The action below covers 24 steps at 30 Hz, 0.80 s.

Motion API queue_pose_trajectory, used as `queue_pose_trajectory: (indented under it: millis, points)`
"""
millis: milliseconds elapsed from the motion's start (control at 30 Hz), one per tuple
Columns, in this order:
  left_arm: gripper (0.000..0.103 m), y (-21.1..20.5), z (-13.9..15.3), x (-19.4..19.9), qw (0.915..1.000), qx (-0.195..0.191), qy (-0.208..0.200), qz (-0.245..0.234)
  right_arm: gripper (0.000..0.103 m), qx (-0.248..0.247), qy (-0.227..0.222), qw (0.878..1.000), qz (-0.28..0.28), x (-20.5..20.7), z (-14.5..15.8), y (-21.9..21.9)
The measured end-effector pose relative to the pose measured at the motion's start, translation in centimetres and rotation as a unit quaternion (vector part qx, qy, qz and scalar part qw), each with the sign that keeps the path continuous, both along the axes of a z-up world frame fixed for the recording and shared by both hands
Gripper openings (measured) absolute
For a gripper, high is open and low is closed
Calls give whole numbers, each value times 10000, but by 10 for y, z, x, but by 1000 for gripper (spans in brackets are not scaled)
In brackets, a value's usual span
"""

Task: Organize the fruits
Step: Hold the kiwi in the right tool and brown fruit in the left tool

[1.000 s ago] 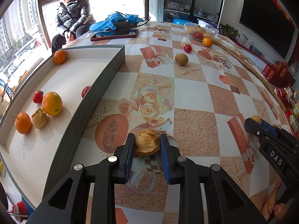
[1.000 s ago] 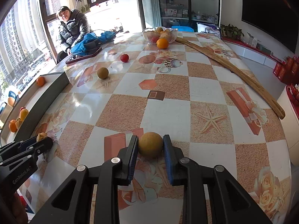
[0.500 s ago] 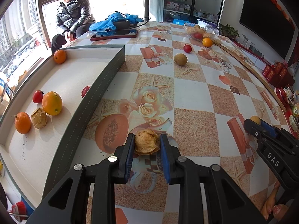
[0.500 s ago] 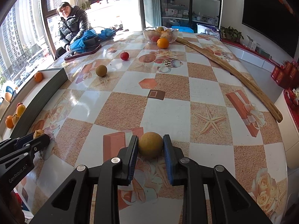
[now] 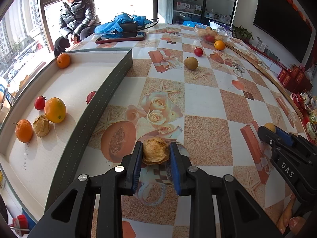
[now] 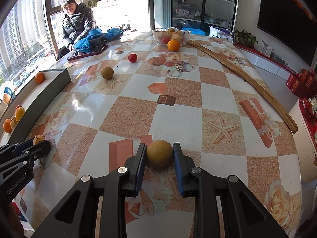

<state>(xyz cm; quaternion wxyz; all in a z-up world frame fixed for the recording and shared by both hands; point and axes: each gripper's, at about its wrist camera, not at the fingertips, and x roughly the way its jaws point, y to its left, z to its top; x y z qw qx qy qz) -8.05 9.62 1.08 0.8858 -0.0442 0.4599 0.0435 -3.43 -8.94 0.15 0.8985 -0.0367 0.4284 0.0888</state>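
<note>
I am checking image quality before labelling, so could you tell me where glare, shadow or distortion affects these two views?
Left wrist view: fisheye bends the tray's grey wall into a curve; the window behind the seated person is blown out; fruit in the tray casts soft shadows. Right wrist view: sun glare whitens the glossy tablecloth on its left part; the glass bowl and shelves stay sharp; frame corners are vignetted black.

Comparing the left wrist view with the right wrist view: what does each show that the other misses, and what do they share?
Left wrist only: a red fruit behind the tray's wall.
Right wrist only: the wooden strip's whole length.
Both: left gripper shut on the papery husked fruit, right gripper shut on the round tan fruit, plus the glass bowl.
</note>
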Motion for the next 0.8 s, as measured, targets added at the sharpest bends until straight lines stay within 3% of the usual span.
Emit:
queue_pose_trajectory:
  millis: [267,533,800]
  points:
    - [29,6,3,2,9995,-256,109,-139,28,-16,360,9993,127,4,4,-3]
    - [29,4,5,-2,9978,-489,198,-409,28,489,958,9942,19,7,8,-17]
    - [29,8,8,-6,9974,-513,201,-470,28,530,1113,9923,71,4,9,-9]
